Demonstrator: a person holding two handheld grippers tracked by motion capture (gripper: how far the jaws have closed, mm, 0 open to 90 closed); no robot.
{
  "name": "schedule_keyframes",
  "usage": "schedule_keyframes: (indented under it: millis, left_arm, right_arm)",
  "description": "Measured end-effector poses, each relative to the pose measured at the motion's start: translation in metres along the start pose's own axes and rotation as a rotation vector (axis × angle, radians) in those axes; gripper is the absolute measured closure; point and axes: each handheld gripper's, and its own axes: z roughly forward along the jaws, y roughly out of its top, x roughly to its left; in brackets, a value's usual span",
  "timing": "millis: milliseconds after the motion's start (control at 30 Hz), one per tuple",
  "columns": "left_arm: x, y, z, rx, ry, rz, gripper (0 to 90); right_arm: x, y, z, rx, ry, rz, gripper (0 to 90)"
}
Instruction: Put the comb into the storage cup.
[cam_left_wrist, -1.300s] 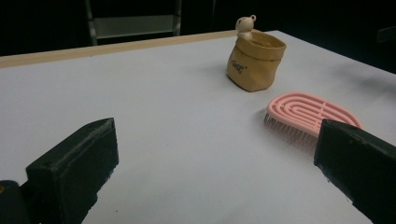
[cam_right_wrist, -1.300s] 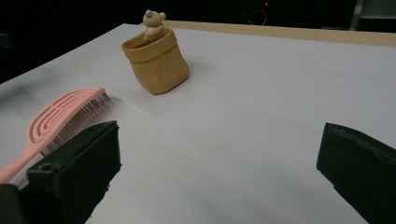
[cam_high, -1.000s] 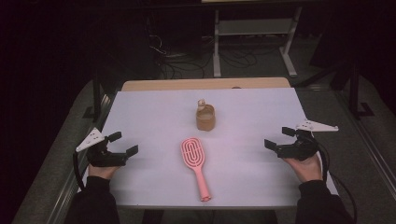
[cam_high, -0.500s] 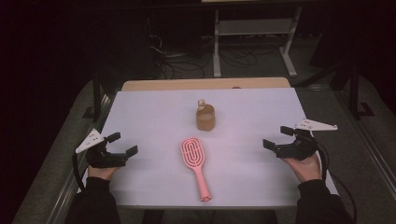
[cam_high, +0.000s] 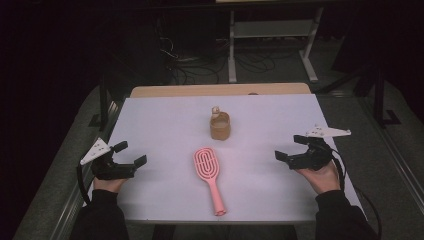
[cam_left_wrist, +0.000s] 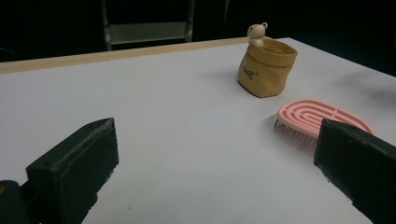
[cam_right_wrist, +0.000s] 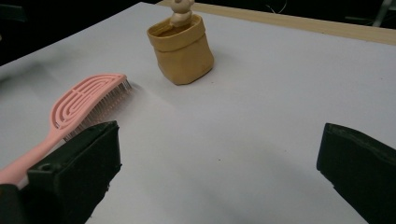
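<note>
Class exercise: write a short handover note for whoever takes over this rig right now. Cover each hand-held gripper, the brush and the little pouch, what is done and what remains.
Left hand-held gripper: open, holding nothing, at the table's left edge.
Right hand-held gripper: open, holding nothing, at the right edge.
Pink hairbrush: flat at mid-table, bristles down, handle toward the person.
Tan pouch: upright behind the brush, a small bear figure at its rim.
Done: nothing grasped.
Left: probably picking up the brush.
</note>
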Motion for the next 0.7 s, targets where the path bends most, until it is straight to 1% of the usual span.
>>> schedule_keyframes:
  millis: [200,367,700]
  left_arm:
    - [0.000,0.000,0.001,0.007,-0.003,-0.001,0.0]
    - [0.000,0.000,0.001,0.011,-0.004,0.000,0.0]
    - [0.000,0.000,0.002,0.014,-0.005,0.003,0.0]
  right_arm:
    - [0.009,0.006,0.006,0.019,0.024,-0.025,0.0]
    - [0.016,0.009,0.011,0.031,0.034,-0.051,0.0]
    - [0.028,0.017,0.021,0.073,0.075,-0.071,0.0]
